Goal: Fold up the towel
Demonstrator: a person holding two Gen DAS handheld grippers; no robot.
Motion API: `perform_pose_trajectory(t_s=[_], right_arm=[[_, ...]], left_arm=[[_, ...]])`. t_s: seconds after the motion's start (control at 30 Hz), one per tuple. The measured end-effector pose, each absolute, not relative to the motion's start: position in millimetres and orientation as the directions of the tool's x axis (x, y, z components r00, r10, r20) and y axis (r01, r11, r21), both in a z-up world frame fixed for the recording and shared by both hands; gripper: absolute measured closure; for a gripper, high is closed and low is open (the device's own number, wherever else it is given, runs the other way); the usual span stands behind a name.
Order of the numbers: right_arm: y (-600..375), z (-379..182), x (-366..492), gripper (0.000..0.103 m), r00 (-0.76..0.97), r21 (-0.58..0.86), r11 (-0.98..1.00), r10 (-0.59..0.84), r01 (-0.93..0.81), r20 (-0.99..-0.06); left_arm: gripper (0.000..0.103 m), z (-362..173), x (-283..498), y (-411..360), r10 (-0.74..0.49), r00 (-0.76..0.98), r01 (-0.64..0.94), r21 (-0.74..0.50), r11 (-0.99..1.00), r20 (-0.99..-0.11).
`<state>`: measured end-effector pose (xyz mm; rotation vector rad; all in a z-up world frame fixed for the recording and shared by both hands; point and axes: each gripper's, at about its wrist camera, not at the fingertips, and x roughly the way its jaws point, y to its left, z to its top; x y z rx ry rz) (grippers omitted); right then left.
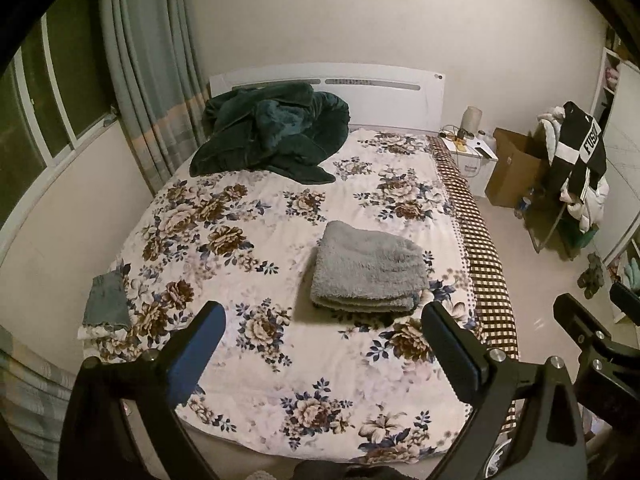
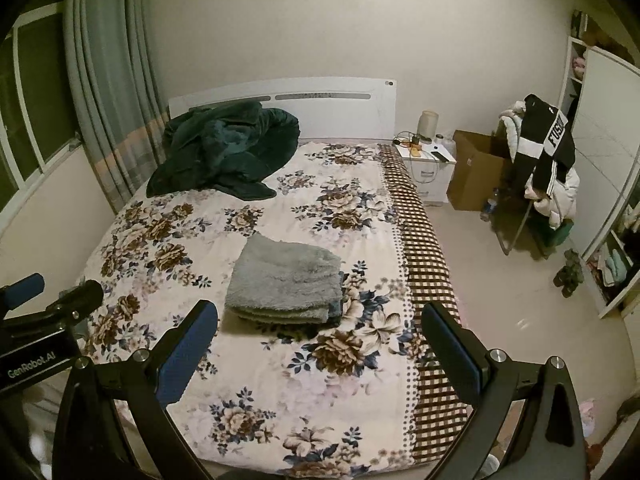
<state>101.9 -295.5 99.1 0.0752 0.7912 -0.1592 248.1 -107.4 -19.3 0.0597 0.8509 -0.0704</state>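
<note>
While both tongs hang open above the bed, the grey towel [image 1: 368,268] lies folded on it.
Left wrist view: left tongs [image 1: 324,320] spread wide and empty, towel stacked on the floral bedspread [image 1: 240,248], dark green blanket [image 1: 272,132] by the headboard. Right wrist view: right tongs [image 2: 320,318] likewise parted, holding nothing, towel ahead of them.

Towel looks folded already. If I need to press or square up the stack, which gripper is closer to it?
Probably the left gripper. In its view the gray towel sits almost between its open fingers; in the right gripper view the towel lies toward the left finger. Both are open and clear of the towel.
</note>
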Motion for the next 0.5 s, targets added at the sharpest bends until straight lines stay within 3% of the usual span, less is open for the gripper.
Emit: perform_pose_trajectory(t_s=[0.5], right_arm=[[-288.6,103.7,104.6,0.0,0.698,0.003,0.986,-0.115,0.166,-0.707]], left_arm=[[0.003,-13.4,247.9,-103.3,-0.03,0.66,0.08,0.03,0.996,-0.75]])
